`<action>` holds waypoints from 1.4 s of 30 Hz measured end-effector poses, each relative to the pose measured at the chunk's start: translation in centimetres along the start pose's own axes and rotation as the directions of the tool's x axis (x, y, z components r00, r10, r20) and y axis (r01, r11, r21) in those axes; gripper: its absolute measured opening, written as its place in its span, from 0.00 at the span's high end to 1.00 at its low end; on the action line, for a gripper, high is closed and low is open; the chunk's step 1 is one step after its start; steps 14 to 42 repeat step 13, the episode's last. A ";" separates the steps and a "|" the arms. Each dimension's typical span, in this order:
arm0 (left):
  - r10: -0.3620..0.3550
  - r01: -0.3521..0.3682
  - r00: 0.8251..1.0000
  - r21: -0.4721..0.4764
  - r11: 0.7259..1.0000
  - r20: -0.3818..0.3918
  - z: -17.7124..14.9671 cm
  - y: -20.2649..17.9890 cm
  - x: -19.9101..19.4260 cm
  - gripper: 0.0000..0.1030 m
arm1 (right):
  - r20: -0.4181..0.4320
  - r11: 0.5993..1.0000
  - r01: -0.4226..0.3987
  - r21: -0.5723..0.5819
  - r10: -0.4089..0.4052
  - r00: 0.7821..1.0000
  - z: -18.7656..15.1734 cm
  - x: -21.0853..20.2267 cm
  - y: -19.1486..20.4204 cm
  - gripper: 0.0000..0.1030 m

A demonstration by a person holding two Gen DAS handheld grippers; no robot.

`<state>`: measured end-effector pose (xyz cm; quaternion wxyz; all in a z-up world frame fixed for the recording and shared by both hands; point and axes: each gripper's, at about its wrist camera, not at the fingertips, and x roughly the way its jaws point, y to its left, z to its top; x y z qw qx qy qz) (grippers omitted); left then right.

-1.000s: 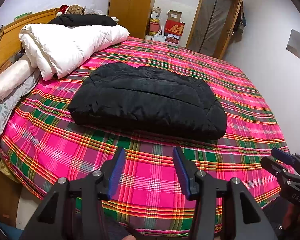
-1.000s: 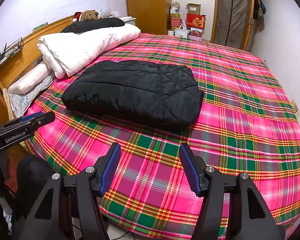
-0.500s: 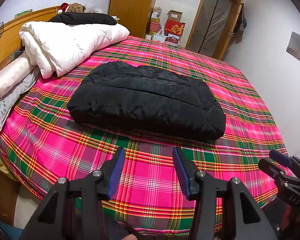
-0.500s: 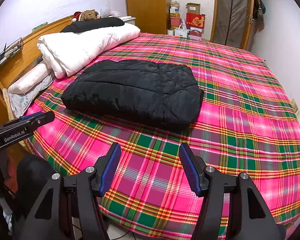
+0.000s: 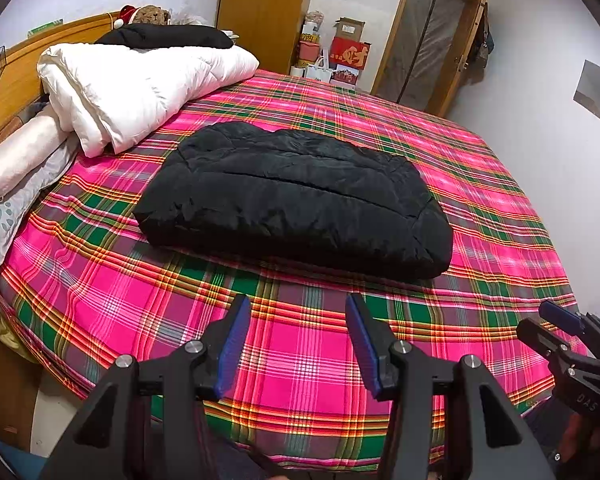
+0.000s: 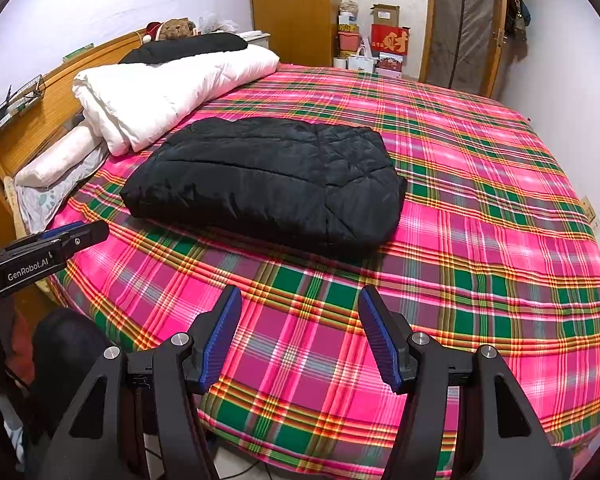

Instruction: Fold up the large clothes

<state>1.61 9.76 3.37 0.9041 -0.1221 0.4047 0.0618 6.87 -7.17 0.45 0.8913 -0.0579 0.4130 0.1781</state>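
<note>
A bed (image 5: 300, 360) under a pink-and-green plaid sheet fills the room; a wooden wardrobe (image 5: 264, 12) and a door (image 5: 428, 36) stand at the far wall. The black jacket (image 5: 292, 204) lies folded mid-bed, just beside a white duvet (image 5: 140, 88) rolled against the headboard. Both grippers hover over the near edge, well short of the jacket — left gripper (image 5: 296, 342) and right gripper (image 6: 300, 338) with fingers apart, holding nothing. The boxes by the wardrobe are too small to read. Only the right view shows the left tool's printed label — only the left shows a grey panel (image 5: 596, 92) on the wall.
</note>
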 end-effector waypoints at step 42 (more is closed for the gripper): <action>0.000 0.000 1.000 -0.021 1.000 0.001 -0.1 -0.1 -0.1 0.50 | 0.016 1.000 0.005 0.003 -0.005 1.000 0.1 -0.7 -0.1 0.41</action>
